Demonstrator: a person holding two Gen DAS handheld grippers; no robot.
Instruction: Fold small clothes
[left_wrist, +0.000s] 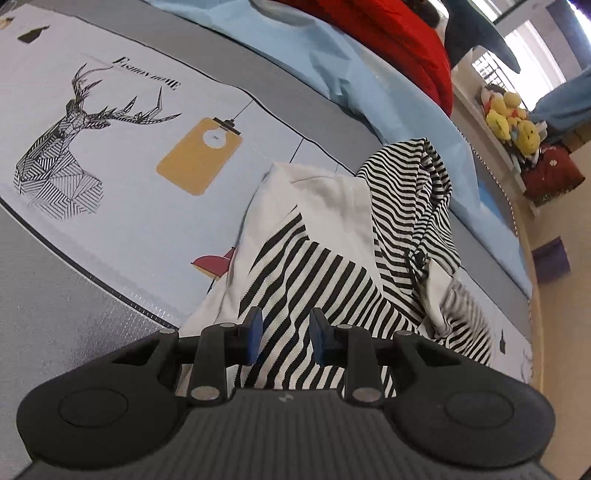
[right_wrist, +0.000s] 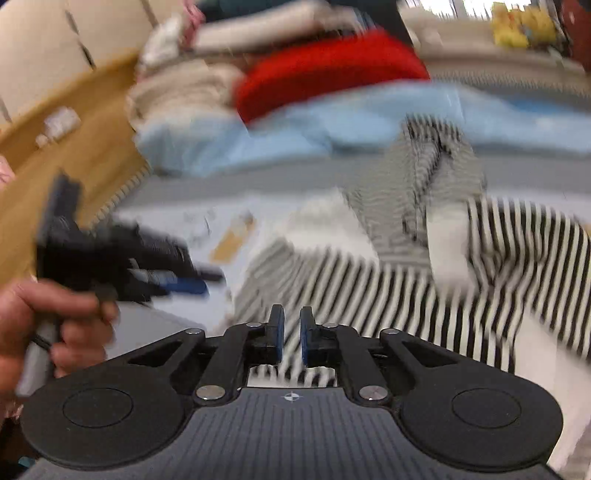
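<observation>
Left gripper (left_wrist: 284, 332): blue pads apart, nothing pinched, above black-and-white striped cotton garment (left_wrist: 314, 280).
Right gripper (right_wrist: 291, 334): narrow gap, holding nothing.
Striped garment: rumpled on deer-printed sheet (left_wrist: 110, 155).
Behind: pale blue cloth (left_wrist: 351, 74), red fabric (left_wrist: 399, 44).

I read the striped garment (left_wrist: 325, 280) as soft knit cloth, matt, creased. The printed bed cover (left_wrist: 122, 155) is smooth woven cloth with a textured grey border at 8 o'clock. The left gripper (left_wrist: 284, 332) has matt black plastic, blue rubbery fingers (left_wrist: 255, 332) and bright metal pins.
</observation>
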